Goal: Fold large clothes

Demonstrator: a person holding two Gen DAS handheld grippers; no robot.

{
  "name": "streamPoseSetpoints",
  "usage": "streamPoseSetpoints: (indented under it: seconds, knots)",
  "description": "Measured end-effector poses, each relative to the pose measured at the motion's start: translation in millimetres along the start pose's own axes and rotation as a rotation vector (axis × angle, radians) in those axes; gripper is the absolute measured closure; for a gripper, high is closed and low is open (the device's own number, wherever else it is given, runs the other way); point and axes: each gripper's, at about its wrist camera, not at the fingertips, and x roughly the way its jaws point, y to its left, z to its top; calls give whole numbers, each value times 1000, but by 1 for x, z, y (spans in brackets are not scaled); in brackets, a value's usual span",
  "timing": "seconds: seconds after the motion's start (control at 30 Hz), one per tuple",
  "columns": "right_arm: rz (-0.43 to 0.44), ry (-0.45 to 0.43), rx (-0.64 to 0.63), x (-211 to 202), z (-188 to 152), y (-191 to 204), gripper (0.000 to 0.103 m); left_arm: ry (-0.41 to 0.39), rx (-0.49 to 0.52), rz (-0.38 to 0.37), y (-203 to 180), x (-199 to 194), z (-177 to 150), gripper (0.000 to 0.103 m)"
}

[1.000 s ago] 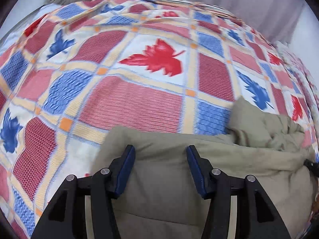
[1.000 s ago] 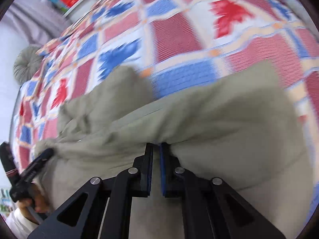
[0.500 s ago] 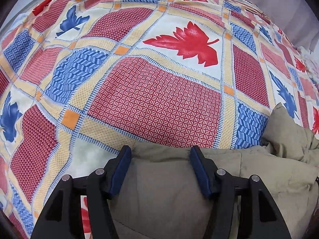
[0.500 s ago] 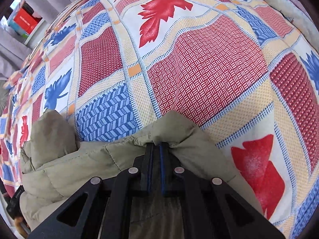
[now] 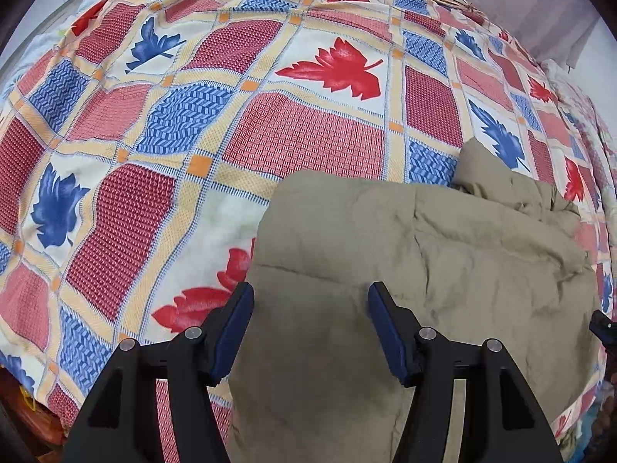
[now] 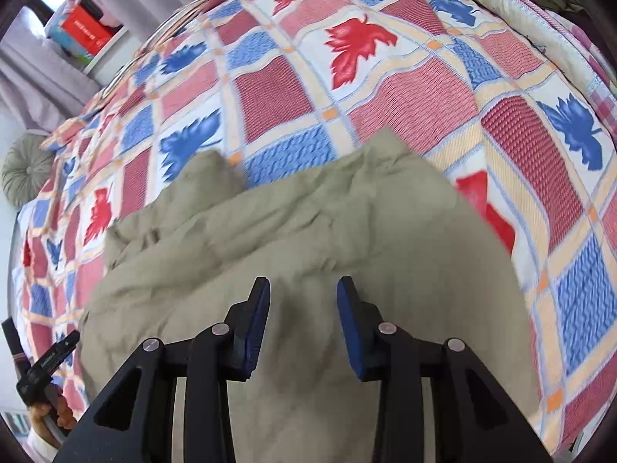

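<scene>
Nearest, left gripper (image 5: 310, 305) hangs with jaws spread wide, nothing between the pads. Right gripper (image 6: 303, 301) stands part open, jaws just been opening, empty. Below both, the khaki padded coat (image 5: 405, 270) lies folded on the patchwork bedspread (image 5: 270, 123); its long axis runs crosswise from one gripper to the other. A bunched end pokes away toward the far side. Beyond, a round cushion (image 6: 25, 168).

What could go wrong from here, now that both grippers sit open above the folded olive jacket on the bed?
1. The right gripper has just been opening with nothing between its fingers; the puffy olive jacket may spring back and undo the fold.
2. A bunched lump sticks out past the far edge, so the next fold may come out uneven.
3. The jacket lies near the quilt's front edge and could slide off.
</scene>
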Motion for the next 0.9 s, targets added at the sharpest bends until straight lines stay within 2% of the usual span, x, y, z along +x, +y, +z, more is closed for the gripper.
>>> streamPoseSetpoints:
  seconds: [0.03,0.07,0.1,0.13,0.33,0.37,0.43,0.63,0.73,0.9]
  knots:
    - [11,12,-5,-2,-8,6,63,9,-2,-7,0,-1,-4,40]
    - [19,25,-9,-3,-17,11,63,23,-4,-17,1,-2,-9,29]
    - [23,36,-12,-4,-24,15,61,32,-10,-23,2,-3,-13,10]
    - [26,46,-14,-4,-30,18,60,24,-15,-24,3,-6,-17,7]
    - [41,91,-11,-3,-61,36,57,33,8,-6,6,-11,-28,7]
    - [43,94,-7,-3,-63,38,57,39,6,-11,7,-11,-29,7]
    - [47,101,-1,-3,-66,41,57,46,8,-14,8,-12,-31,0]
    - [48,117,-6,-4,-73,51,57,63,19,-21,11,-12,-37,0]
    - [50,121,-11,-4,-78,57,50,76,33,-16,14,-10,-40,0]
    - [62,134,-19,-1,-85,68,47,62,8,22,32,-10,-41,0]
